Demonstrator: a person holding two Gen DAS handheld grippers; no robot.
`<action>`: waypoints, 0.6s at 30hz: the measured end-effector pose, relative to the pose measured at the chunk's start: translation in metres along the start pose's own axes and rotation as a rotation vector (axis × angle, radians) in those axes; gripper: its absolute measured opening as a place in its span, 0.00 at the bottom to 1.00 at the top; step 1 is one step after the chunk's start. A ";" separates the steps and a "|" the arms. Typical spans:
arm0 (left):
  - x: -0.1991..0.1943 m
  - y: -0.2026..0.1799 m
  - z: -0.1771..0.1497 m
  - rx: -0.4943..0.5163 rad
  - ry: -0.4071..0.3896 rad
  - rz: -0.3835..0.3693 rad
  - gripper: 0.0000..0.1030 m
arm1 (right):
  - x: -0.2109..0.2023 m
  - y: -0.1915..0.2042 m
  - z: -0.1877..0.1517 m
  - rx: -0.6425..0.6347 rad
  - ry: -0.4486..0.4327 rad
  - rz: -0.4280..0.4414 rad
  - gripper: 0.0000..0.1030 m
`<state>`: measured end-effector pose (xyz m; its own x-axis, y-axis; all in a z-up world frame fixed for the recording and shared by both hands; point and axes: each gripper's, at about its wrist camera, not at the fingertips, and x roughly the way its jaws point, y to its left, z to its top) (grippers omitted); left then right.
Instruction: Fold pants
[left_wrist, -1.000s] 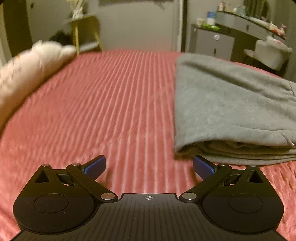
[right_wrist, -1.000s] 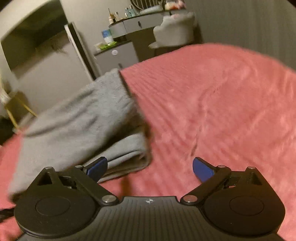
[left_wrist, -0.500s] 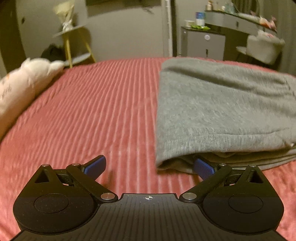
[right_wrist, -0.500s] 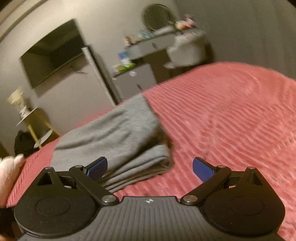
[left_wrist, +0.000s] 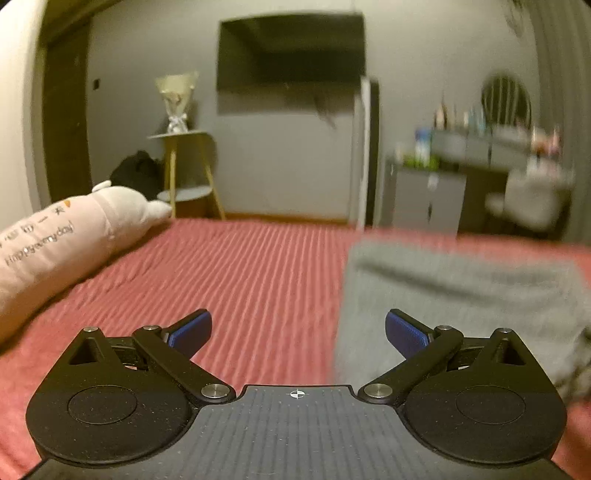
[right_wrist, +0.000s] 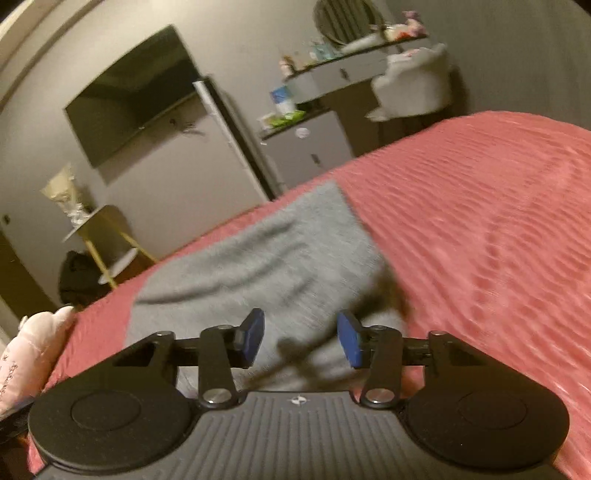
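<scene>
The grey pants (left_wrist: 461, 295) lie folded into a flat stack on the red ribbed bedspread (left_wrist: 240, 273). In the left wrist view they are to the right of centre. My left gripper (left_wrist: 298, 328) is wide open and empty, above the pants' left edge. In the right wrist view the pants (right_wrist: 266, 254) lie straight ahead. My right gripper (right_wrist: 301, 338) is above their near end, jaws half closed with a clear gap and nothing between them.
A long pink plush pillow (left_wrist: 62, 240) lies along the bed's left side. Beyond the bed stand a yellow side table (left_wrist: 184, 166), a wall TV (left_wrist: 291, 51), a grey cabinet (left_wrist: 424, 195) and a white chair (right_wrist: 413, 85).
Both grippers have lifted and tilted up, so more of the room shows. The right gripper's jaws have narrowed from wide open to half closed. The pants have not moved.
</scene>
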<state>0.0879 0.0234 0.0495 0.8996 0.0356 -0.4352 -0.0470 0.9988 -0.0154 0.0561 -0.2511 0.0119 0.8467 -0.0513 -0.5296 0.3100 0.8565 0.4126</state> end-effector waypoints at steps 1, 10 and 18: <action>0.001 0.001 0.002 -0.031 -0.015 -0.011 1.00 | 0.007 0.004 -0.001 -0.026 0.005 -0.003 0.41; 0.078 -0.016 -0.035 0.127 0.250 -0.076 1.00 | 0.029 0.009 -0.024 -0.250 0.136 -0.024 0.40; 0.059 0.018 -0.032 -0.009 0.342 -0.017 1.00 | 0.010 0.008 -0.028 -0.222 0.178 -0.123 0.97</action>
<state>0.1268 0.0426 -0.0051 0.7024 0.0034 -0.7118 -0.0381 0.9987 -0.0328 0.0551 -0.2308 -0.0107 0.7135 -0.0877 -0.6952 0.2870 0.9417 0.1757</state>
